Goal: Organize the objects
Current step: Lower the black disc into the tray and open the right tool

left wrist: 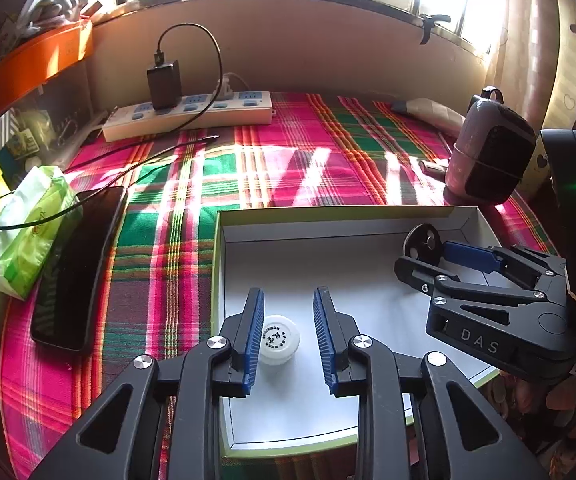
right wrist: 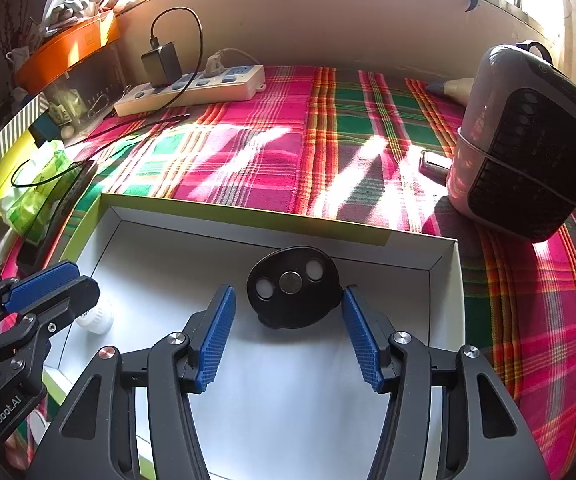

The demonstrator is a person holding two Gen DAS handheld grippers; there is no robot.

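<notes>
While both grippers hang over the white box (left wrist: 224, 240), the left gripper (left wrist: 288, 336) fingers gape beside a white cap (left wrist: 279, 339), and the right gripper (right wrist: 288, 336) fingers gape around a black disc (right wrist: 293, 286), holding nothing.

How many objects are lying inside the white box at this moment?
2. A white round cap lies at the box's left side, between the left gripper's fingers. A black oval piece lies near the far right corner, ahead of the right gripper.

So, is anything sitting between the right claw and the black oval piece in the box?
Nothing visible. The right claw is open over the white box floor, and the black oval piece lies just ahead of its fingertips, with bare floor between.
</notes>
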